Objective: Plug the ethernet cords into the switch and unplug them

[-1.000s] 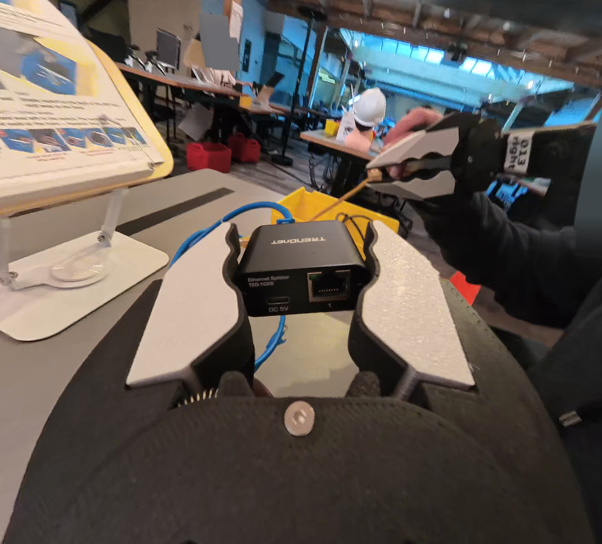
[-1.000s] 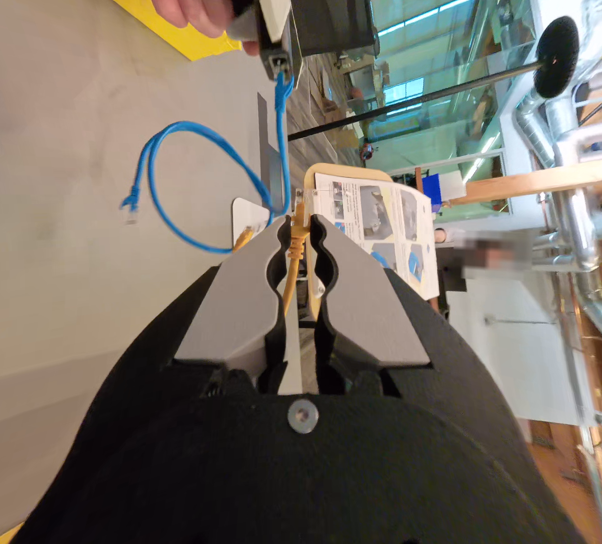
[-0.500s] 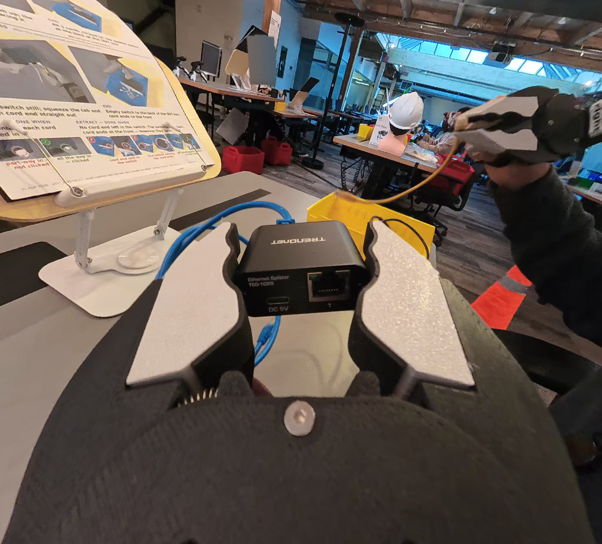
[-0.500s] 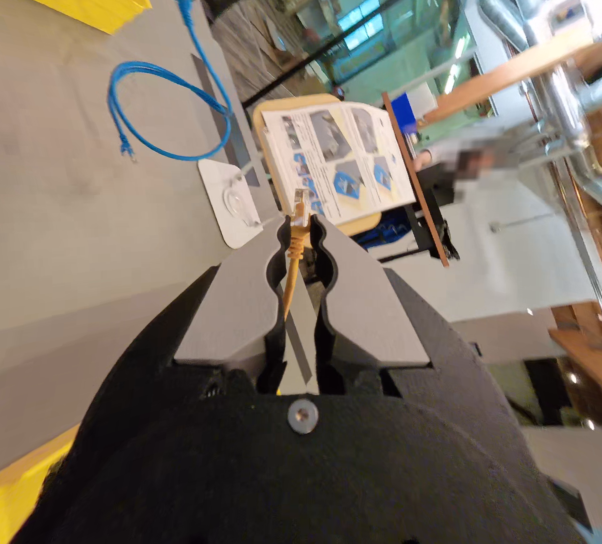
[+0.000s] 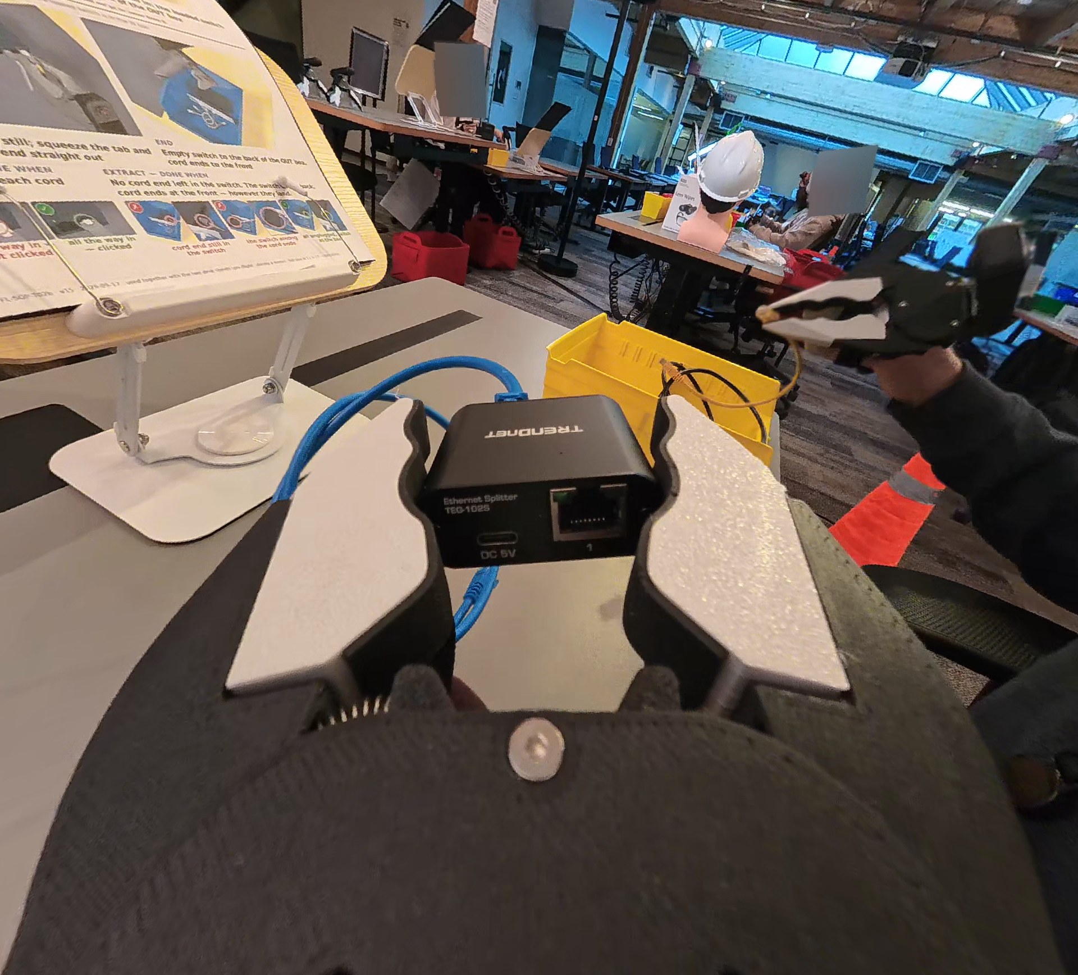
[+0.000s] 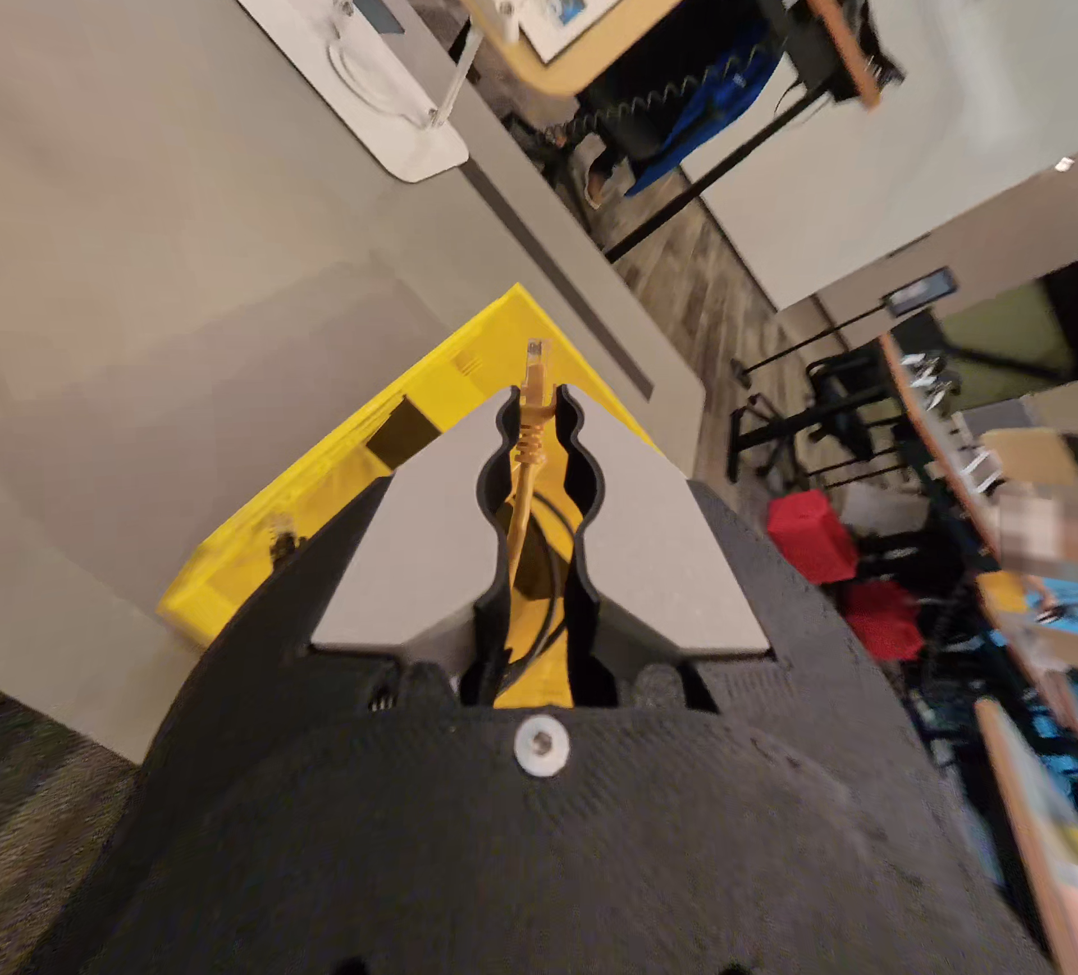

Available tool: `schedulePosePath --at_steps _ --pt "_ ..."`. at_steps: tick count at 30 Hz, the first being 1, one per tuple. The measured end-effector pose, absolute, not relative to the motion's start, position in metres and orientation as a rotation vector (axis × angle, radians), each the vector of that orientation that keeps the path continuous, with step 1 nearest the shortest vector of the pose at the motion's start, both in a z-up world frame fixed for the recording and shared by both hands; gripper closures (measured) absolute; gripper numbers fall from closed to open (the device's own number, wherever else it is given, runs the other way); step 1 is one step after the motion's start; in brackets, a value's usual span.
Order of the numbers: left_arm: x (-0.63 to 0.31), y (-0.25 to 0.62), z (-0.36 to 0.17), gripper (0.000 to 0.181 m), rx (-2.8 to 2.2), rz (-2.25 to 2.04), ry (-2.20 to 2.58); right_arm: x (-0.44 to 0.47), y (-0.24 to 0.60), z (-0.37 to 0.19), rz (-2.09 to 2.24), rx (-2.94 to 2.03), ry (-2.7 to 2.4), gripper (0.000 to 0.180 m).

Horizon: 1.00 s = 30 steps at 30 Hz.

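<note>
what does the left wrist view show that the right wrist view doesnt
Only the left wrist view shows the black switch clamped in the left tongs, its empty front port, and the blue cord plugged into its back. It also shows the right tongs from outside.

Only the right wrist view shows the yellow cord plug close up, sticking past the tips of the right tongs.

Both show the yellow bin, the grey table and the white instruction stand.

White document stand (image 5: 175, 457) on grey table (image 5: 70, 626); yellow bin (image 5: 630, 363); seemingly red totes (image 5: 429, 255).
</note>
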<state>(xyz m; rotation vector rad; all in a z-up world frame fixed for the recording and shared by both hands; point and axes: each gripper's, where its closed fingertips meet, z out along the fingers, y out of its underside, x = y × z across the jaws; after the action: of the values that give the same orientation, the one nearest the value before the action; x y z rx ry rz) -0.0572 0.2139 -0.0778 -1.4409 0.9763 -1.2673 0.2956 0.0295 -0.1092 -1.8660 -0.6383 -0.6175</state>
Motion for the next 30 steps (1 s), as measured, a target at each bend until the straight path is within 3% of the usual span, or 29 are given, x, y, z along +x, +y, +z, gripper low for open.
schedulePosePath --at_steps 9,13,16,20,26,30 --pt "-0.05 0.205 -0.085 0.108 -1.447 -1.272 1.02 0.299 0.045 -0.23 -0.282 -2.17 -0.486 0.168" --pt "-0.048 0.203 -0.087 0.108 -1.449 -1.271 1.033 0.295 0.05 -0.256 -0.188 -2.279 -0.477 0.164" --pt "-0.047 0.203 -0.089 0.108 -1.455 -1.274 1.036 0.294 0.045 -0.266 -0.105 -2.398 -0.493 0.144" --pt "-0.047 0.203 -0.091 0.108 -1.461 -1.277 1.035 0.292 0.035 -0.252 -0.005 -2.421 -0.54 0.13" --pt "-0.045 0.201 -0.092 0.108 -1.459 -1.287 1.044 0.297 0.034 -0.185 -0.241 -2.259 -0.603 0.144" --pt "-0.038 0.192 -0.091 0.108 -1.443 -1.306 1.068 0.223 0.06 -0.126 -0.372 -1.942 -0.859 0.15"
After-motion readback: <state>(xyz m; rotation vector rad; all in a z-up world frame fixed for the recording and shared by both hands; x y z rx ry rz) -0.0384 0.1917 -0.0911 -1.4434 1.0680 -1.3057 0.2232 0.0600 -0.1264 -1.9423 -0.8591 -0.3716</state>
